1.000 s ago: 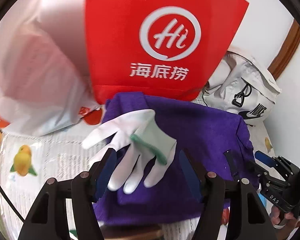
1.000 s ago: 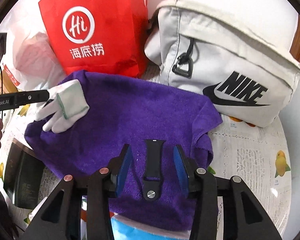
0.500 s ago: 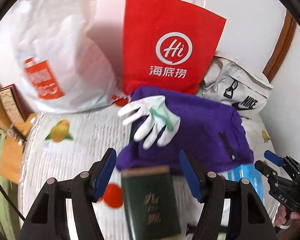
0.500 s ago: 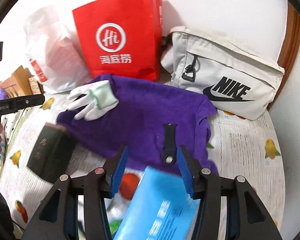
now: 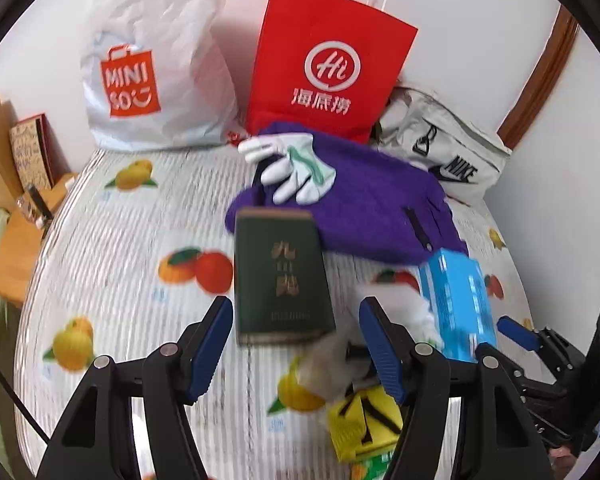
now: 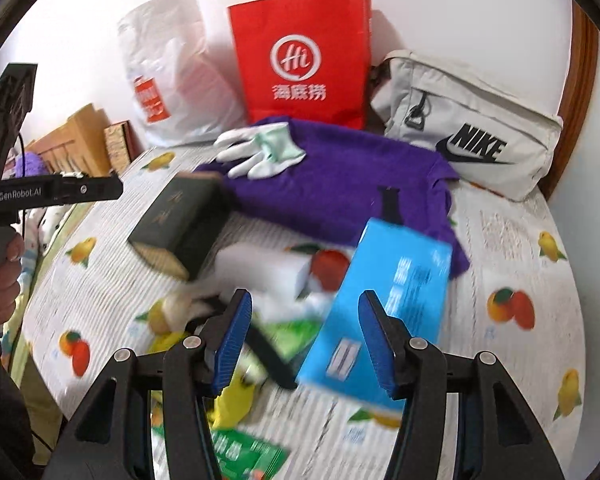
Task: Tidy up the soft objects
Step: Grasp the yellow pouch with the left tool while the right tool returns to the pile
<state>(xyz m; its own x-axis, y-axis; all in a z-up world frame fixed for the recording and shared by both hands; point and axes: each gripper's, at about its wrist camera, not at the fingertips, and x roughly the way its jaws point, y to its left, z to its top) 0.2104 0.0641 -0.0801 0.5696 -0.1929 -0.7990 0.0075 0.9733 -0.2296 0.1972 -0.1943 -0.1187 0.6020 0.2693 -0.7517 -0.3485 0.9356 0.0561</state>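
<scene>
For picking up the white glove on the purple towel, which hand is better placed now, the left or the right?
Probably left. The glove lies on the towel's left end, nearer the left tool, open and empty. The right tool, opening and empty, faces the blue box.

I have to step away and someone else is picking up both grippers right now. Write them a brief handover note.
Left gripper: jaws open, nothing held.
Right gripper: jaws opening, nothing gripped.
White glove and black watch strap lie on the purple towel, spread before the red paper bag and grey Nike bag.
Green book and blue box overlap the towel's near edge.
Done: both soft items lie together on the bed.
Left: clear the strap, book and box; fold the towel; possibly bag it.
</scene>
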